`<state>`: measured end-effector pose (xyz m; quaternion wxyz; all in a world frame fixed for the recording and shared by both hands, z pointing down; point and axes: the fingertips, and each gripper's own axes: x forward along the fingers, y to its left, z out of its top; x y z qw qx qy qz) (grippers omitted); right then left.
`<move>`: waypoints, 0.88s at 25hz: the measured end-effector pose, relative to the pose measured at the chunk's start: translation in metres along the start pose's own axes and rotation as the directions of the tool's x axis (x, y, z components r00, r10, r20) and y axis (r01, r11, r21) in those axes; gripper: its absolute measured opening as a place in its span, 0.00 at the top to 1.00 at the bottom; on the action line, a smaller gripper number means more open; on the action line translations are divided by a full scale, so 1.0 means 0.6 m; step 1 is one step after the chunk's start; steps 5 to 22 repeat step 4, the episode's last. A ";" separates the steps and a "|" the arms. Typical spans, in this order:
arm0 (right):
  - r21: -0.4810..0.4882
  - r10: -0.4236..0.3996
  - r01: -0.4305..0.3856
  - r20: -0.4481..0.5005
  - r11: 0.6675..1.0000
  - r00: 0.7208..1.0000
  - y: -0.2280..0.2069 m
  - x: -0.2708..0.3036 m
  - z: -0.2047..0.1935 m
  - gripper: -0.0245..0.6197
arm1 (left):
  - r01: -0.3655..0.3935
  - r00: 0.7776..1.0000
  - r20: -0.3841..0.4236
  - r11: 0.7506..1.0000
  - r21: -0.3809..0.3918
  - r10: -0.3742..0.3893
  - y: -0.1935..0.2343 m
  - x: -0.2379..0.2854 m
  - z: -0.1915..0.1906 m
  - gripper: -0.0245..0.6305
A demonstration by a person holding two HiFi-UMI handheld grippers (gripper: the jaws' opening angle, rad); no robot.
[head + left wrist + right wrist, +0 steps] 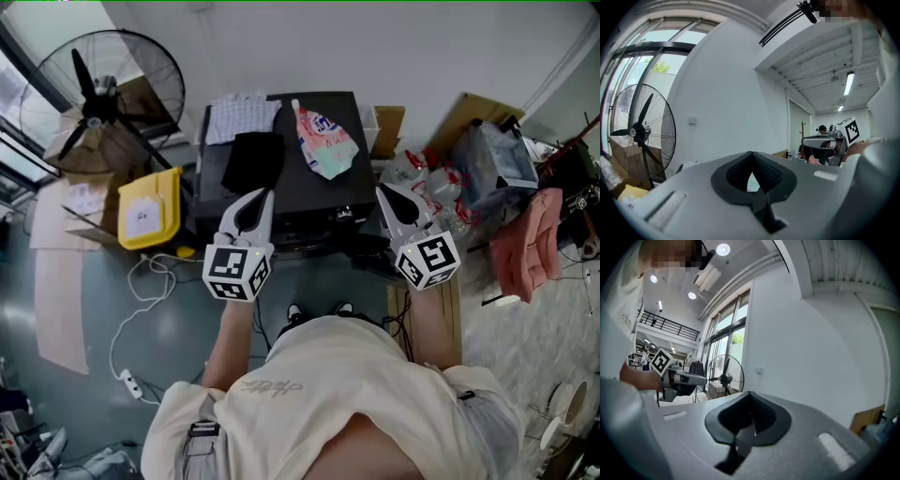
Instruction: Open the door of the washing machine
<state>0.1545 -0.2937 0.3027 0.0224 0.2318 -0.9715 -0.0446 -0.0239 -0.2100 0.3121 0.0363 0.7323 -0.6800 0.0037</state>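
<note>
Left gripper (265, 194), right gripper (381, 188): both closed

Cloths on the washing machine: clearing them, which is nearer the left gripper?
The black cloth, just beyond the left gripper; the checked white cloth lies farther back.

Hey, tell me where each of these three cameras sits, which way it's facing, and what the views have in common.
Head view: on the person's head, looking steeply down at the washing machine; shows the person's shirt, left gripper and right gripper.
Left gripper view: on the left gripper, looking level over its shut jaws at the white wall; right gripper at right.
Right gripper view: on the right gripper, level toward that wall; left gripper at left.
Shared: all three show the fan.
</note>
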 end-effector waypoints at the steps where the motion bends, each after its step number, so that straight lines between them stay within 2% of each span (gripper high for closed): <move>1: -0.003 0.002 -0.002 -0.004 1.000 1.000 0.001 0.002 -0.001 0.96 | 0.002 1.000 0.001 1.000 -0.002 -0.002 0.000 0.000 -0.001 0.94; 22: -0.007 0.013 -0.013 -0.014 1.000 1.000 0.008 0.008 -0.006 0.96 | 0.002 1.000 0.002 1.000 -0.011 -0.002 0.004 -0.003 -0.005 0.94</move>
